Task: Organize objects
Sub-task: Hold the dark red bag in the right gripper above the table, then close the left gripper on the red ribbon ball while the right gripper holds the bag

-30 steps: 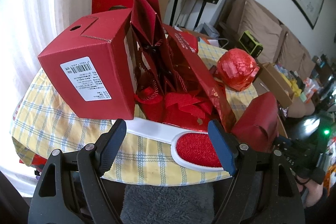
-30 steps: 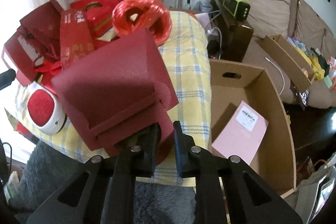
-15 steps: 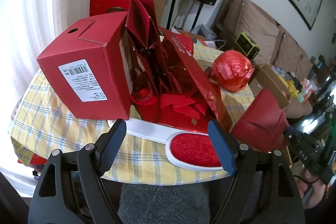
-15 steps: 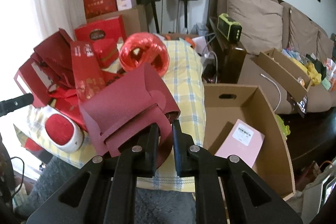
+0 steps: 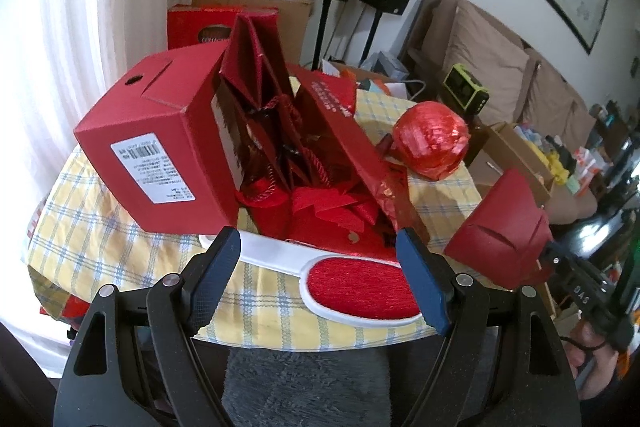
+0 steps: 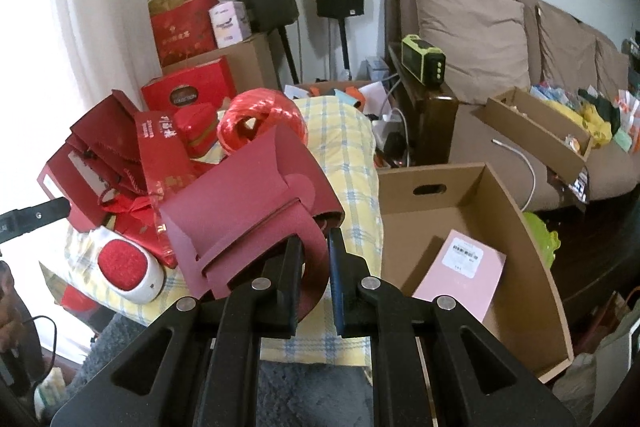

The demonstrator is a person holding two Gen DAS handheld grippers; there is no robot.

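Two claws: my right claw point(image 6: 314, 259) pinches the dark red paper box point(image 6: 256, 203). My left claw point(image 5: 320, 267) is wide. I should swing gently to the cardboard box point(image 6: 532, 251) at three o'clock.

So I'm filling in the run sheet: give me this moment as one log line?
right tongs: shut on dark red folded box | left tongs: open, above lint brush | cardboard box: holds pink packet

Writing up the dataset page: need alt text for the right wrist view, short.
The right gripper is shut on a flap of a dark red folded card box, held above a yellow checked tablecloth. To the right an open brown cardboard carton holds a pink packet; red gift packaging clutters the left.
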